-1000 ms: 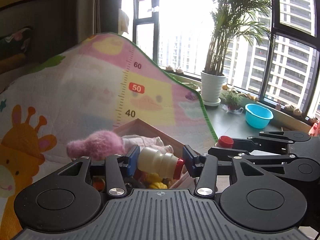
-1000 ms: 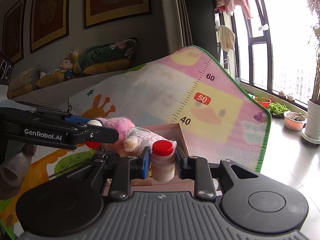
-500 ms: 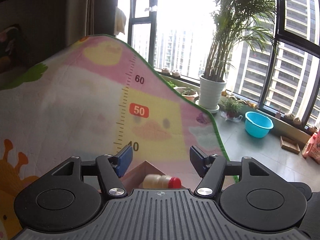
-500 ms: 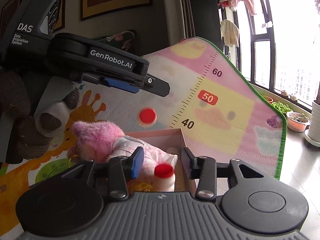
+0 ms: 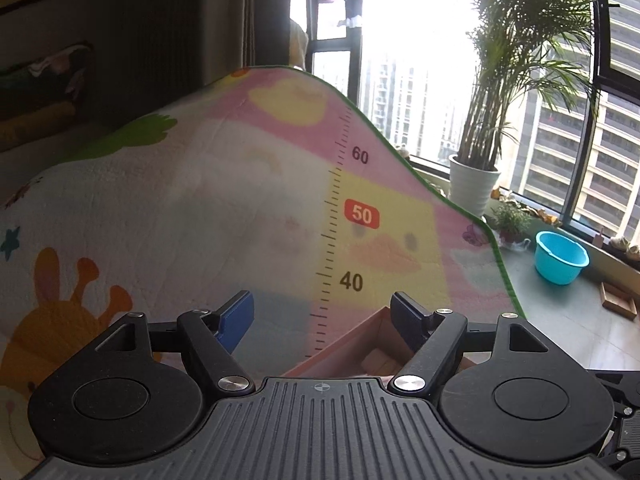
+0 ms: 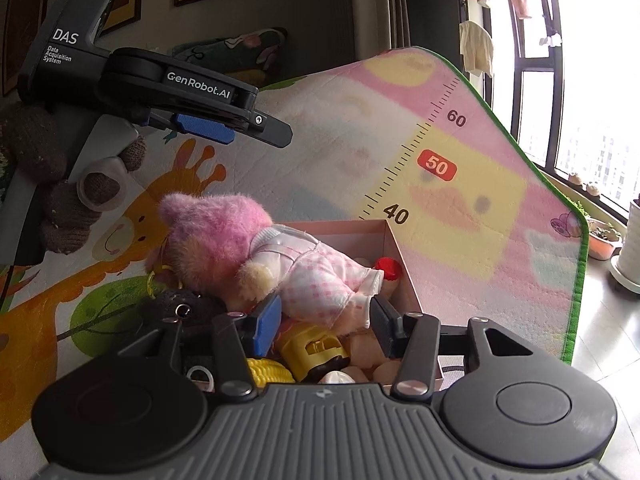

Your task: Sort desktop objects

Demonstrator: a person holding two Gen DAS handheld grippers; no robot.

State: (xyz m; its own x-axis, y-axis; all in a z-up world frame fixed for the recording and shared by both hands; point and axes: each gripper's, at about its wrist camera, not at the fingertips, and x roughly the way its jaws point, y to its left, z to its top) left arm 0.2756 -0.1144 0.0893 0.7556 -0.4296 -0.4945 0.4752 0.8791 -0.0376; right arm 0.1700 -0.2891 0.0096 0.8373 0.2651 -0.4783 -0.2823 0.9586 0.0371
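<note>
Both red-capped plastic bottles (image 6: pixel 387 270) have dropped into the pink cardboard box (image 6: pixel 394 240); left gripper (image 5: pixel 322 320) and right gripper (image 6: pixel 325 322) released, empty. Box at 12 o'clock looks full; sorting seems nearly done.

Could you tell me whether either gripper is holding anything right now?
Nothing is held: the left gripper and right gripper both have open, empty jaws.

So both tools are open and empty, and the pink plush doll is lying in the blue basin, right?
Not quite. The right wrist view shows the pink plush doll lying in the pink box, not the blue basin. The left tool and right tool are indeed open and empty.
</note>
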